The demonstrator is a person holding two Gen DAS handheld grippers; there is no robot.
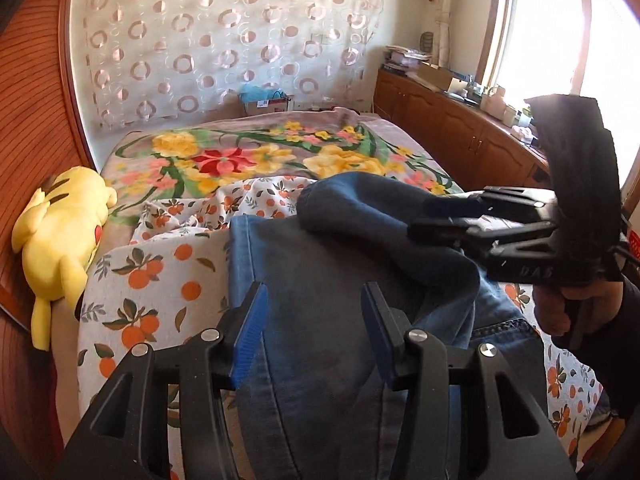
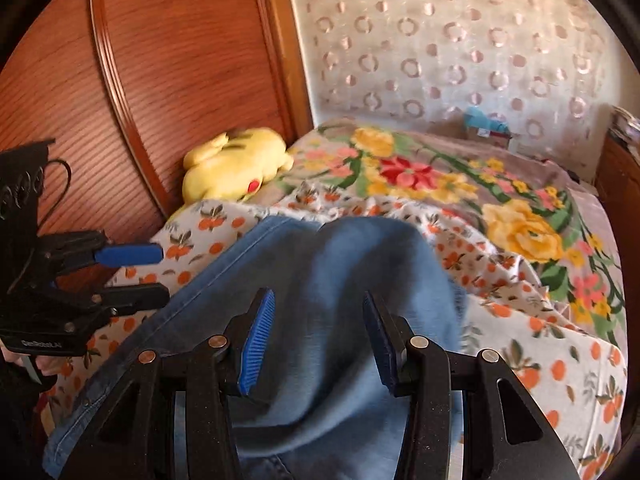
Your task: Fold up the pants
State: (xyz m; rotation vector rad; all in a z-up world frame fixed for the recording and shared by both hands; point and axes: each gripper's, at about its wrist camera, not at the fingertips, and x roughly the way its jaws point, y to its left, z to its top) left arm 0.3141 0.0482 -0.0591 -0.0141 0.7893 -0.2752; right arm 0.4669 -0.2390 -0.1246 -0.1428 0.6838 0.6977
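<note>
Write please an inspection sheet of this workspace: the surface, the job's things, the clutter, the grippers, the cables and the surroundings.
Surface: bed with an orange-print sheet in front and a floral blanket behind it.
Job's things: blue jeans lie on the sheet, with one part doubled back over the rest; the fold is not yet neat.
Clutter: yellow plush toy at the bed's edge by the wooden panel.
Grippers: left gripper open over the denim; right gripper open, with nothing clamped.
Cables: a thin black cable loops at the left gripper's body.
Surroundings: circle-pattern curtain, wooden cabinet with things on top, bright window.
</note>
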